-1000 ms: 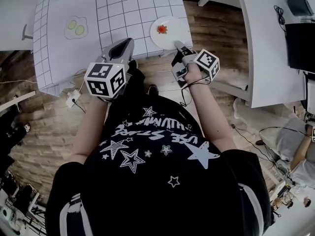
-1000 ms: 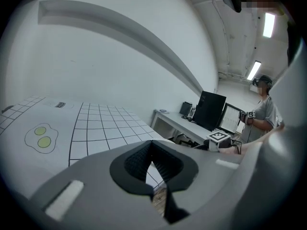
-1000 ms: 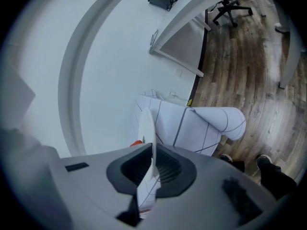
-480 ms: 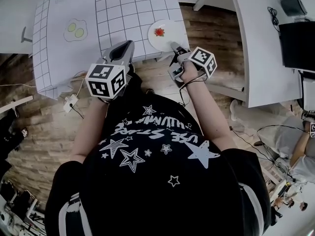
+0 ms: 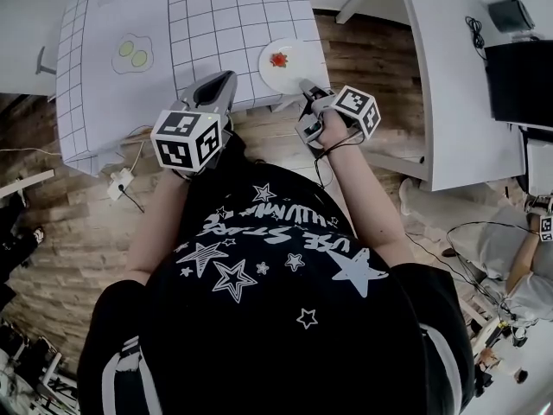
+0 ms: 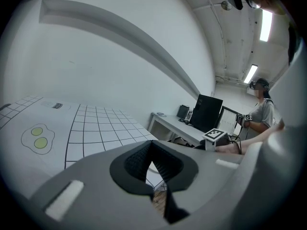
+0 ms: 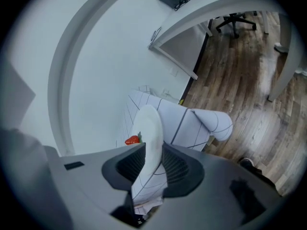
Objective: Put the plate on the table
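Note:
A white plate (image 5: 283,63) carrying a red strawberry (image 5: 278,59) is over the near right corner of the table with the grid cloth (image 5: 216,24). My right gripper (image 5: 307,87) is shut on the plate's near rim. In the right gripper view the plate (image 7: 149,123) runs edge-on between the pads, with the strawberry (image 7: 132,140) to its left. Whether the plate rests on the cloth cannot be told. My left gripper (image 5: 218,89) hovers at the table's near edge, left of the plate. Its jaws (image 6: 152,164) are shut on nothing.
A fried-egg drawing (image 5: 131,52) lies on the cloth's left half. A white desk (image 5: 449,76) with a dark monitor (image 5: 518,67) stands to the right across a strip of wooden floor. A power strip (image 5: 121,182) lies on the floor at the left. Another person (image 5: 527,266) sits far right.
The right gripper and the plate have shifted slightly left over the table corner. The left gripper has hardly moved.

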A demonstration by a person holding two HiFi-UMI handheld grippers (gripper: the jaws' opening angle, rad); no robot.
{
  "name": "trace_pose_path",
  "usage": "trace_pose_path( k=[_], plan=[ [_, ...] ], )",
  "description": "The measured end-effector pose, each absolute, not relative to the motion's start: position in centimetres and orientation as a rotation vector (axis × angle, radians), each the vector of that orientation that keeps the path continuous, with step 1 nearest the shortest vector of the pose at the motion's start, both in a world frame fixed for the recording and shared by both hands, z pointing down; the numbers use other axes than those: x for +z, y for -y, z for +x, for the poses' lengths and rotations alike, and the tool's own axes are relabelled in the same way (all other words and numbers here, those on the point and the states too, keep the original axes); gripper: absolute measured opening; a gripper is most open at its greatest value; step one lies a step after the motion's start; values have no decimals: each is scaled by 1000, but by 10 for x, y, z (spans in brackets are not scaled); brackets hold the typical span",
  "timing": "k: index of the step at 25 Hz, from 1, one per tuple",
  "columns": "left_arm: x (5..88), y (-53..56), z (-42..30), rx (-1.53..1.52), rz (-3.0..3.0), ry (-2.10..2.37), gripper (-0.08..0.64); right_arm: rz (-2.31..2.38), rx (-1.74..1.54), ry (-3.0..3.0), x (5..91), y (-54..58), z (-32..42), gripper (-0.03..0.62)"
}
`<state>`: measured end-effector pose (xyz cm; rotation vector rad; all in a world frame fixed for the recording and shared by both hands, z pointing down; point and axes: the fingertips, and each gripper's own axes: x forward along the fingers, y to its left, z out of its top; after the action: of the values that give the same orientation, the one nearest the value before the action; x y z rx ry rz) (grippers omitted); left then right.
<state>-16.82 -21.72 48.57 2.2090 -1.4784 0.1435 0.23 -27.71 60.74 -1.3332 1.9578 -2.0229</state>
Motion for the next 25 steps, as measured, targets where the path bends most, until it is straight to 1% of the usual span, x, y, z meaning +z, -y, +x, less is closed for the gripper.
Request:
trace_pose_path(
  k=[9, 16, 19, 25],
  plan=[
    [481, 215, -160, 150, 2217, 1499, 9, -1284, -1994, -1954, 602, 269, 14, 107],
    [479, 186, -158, 148, 2189, 1561, 9, -1266, -1814, -2066, 575, 270, 30, 106],
    [480, 169, -156, 147, 2170, 1584, 9, -1215, -1742, -2085, 558, 271, 34, 84],
    [470, 148, -156, 121, 2143, 1631, 9, -1145, -1672, -2149, 536, 261, 37, 61]
  ],
)
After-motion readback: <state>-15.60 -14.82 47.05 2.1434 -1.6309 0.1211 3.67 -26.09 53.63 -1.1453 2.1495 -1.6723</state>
